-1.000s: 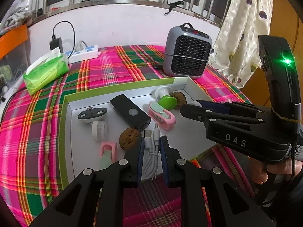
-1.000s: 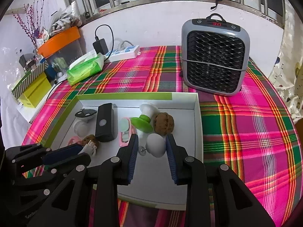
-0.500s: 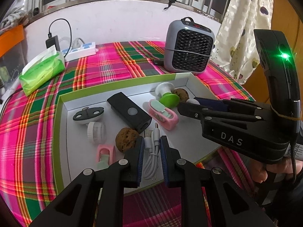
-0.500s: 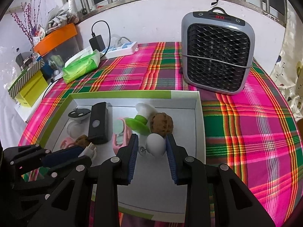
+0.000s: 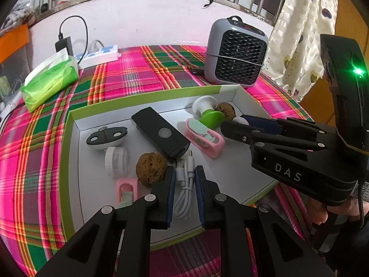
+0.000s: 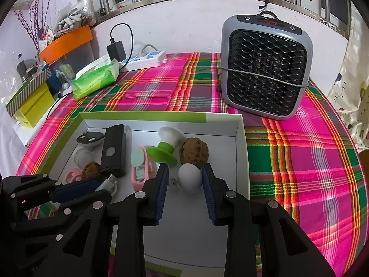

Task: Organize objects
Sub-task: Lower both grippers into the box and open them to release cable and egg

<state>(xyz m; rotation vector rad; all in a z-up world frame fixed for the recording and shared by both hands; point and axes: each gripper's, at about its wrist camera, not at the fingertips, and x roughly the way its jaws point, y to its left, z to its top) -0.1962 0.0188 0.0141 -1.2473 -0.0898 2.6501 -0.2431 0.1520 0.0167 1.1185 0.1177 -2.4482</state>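
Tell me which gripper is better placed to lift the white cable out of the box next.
Left. The left gripper already has the coiled white cable between its fingers in the box. The right gripper is busy straddling the white ball, farther to the right.

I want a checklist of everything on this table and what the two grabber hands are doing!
Surface: a table under a pink and green plaid cloth.
Job's things: a white box holds two walnuts, a black device, a green and white suction piece, pink clips, a black and white oval piece and a round white cap.
Clutter: green tissue pack, grey heater.
Grippers: left gripper flanks a coiled white cable; right gripper flanks a white egg-shaped thing; actual grip cannot be told.
Cables: power strip with black charger plugged in.
Surroundings: white wall, window bars, curtain, yellow box.
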